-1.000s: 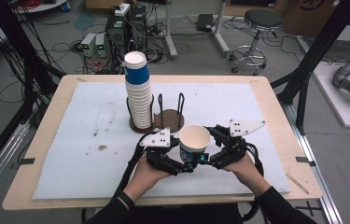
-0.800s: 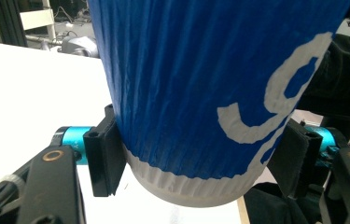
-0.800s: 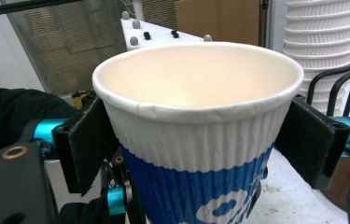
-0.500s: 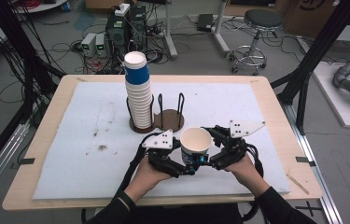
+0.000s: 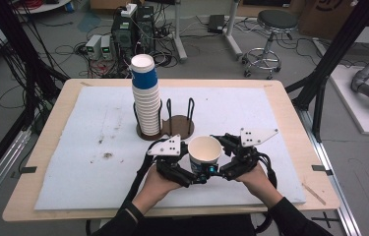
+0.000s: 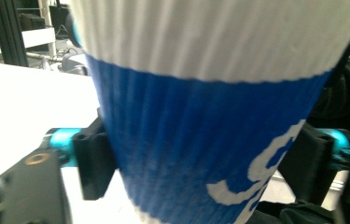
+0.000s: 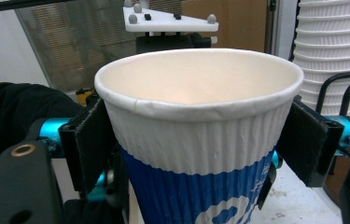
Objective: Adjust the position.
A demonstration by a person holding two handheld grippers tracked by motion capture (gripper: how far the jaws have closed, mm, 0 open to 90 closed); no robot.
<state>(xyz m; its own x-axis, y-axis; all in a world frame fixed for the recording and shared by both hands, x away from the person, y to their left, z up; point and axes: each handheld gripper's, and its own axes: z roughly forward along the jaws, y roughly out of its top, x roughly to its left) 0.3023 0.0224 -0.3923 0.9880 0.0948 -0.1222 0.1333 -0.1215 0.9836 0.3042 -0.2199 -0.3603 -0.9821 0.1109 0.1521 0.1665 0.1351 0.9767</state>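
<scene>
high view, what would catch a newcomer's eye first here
First, the blue and white ribbed paper cup held upright near the front edge of the table, between the left gripper and the right gripper, whose pads press its sides while the left jaws have just been opening. Behind it, a tall stack of the same paper cups stands in a dark wire holder on the white foam mat.
</scene>
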